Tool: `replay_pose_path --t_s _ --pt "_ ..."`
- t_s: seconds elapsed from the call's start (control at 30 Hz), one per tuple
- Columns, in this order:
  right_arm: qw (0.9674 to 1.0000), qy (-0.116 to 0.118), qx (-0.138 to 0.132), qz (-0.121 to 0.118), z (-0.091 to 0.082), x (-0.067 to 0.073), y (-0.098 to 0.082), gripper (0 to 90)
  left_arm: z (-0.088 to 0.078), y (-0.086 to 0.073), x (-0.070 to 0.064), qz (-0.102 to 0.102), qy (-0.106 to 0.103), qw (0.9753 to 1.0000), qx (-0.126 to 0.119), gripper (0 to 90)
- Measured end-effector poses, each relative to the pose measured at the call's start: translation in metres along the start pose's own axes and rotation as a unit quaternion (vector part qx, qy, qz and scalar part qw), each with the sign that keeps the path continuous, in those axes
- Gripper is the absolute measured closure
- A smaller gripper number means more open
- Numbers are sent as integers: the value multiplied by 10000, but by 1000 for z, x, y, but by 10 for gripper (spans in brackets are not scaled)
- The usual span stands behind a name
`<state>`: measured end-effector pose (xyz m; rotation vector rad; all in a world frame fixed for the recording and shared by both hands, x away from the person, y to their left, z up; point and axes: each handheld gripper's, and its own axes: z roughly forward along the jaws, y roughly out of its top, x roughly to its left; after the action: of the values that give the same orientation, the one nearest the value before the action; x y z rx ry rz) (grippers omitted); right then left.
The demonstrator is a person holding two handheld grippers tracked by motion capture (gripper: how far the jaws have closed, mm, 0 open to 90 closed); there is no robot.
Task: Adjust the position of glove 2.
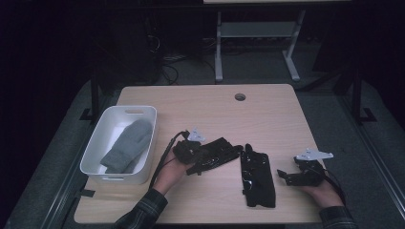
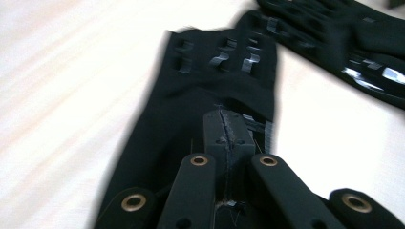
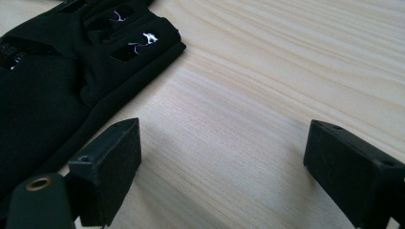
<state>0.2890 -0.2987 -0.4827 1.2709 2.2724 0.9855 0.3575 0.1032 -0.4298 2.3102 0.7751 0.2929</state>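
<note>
The left gripper (image 1: 228, 151) pinches one soft, light black glove (image 2: 210, 95) by its cuff at table centre, its limp mate (image 1: 258, 179) at four o'clock beside the spread-jawed right gripper (image 1: 282, 175).

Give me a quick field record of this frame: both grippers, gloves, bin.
left gripper: jaws shut on the cuff of a black glove, held just over the table
right gripper: jaws open, nothing between them, low over the wood
second black glove: flat on the table between the two grippers, untouched
white bin: at the table's left edge, holds a grey mitten
table: light wood, round hole near the far edge
</note>
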Motion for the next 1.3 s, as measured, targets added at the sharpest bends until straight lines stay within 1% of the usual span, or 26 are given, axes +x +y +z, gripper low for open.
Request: replay_pose_path --t_s 0.1,0.17,0.2,0.27,0.3,0.37,0.47,0.57,0.6,0.67,0.77,0.8,0.87,0.97,1.03,1.13,1.2,1.23,1.27,1.3 --pt "10000 0 1 1 0 0 0 124 7 0 16 -53 337 9992 185 895" --pt "10000 0 1 2 0 0 0 124 14 -4 25 -194 401 9986 274 895" --pt "10000 0 0 1 0 0 0 124 17 -7 27 -220 430 9982 364 895" --pt "10000 0 0 1 0 0 0 124 19 -13 29 -389 287 9981 383 894" --pt "10000 -1 0 3 0 0 0 124 18 -15 29 -379 263 9981 409 895" --pt "10000 -1 -3 15 0 0 0 124 15 -16 27 -294 229 9982 478 895" --pt "10000 -1 -5 25 0 0 0 124 10 -20 22 -231 166 9984 499 895" --pt "10000 -1 -5 24 0 0 0 124 4 -26 15 -198 11 9986 495 895" --pt "10000 -1 -5 21 0 0 0 124 3 -29 11 -189 -33 9987 477 895" --pt "10000 -2 -5 20 0 0 0 124 0 -32 3 -55 -80 9986 521 895" --pt "10000 -7 -7 26 0 0 0 124 -6 -35 -7 60 -222 9984 510 894" --pt "10000 -7 -6 27 0 0 0 124 -8 -36 -10 82 -254 9984 505 894" --pt "10000 -7 -7 25 0 0 0 124 -9 -38 -15 114 -382 9979 510 894" --pt "10000 -8 -6 25 0 0 0 124 -11 -38 -23 124 -601 9971 457 894" --pt "10000 -11 -7 27 0 1 0 122 -10 -37 -28 220 -678 9962 499 894" --pt "10000 -16 -1 31 1 1 1 115 -5 -36 -36 204 -864 9951 440 894" --pt "10000 -21 4 30 1 1 1 112 -4 -35 -40 241 -976 9939 444 894" --pt "10000 -23 4 27 1 1 1 111 -4 -34 -42 301 -992 9935 460 894" --pt "10000 -21 5 27 1 1 1 109 -4 -34 -43 326 -963 9938 442 894" --pt "10000 -19 7 26 1 1 1 106 -4 -33 -43 305 -941 9944 385 893"
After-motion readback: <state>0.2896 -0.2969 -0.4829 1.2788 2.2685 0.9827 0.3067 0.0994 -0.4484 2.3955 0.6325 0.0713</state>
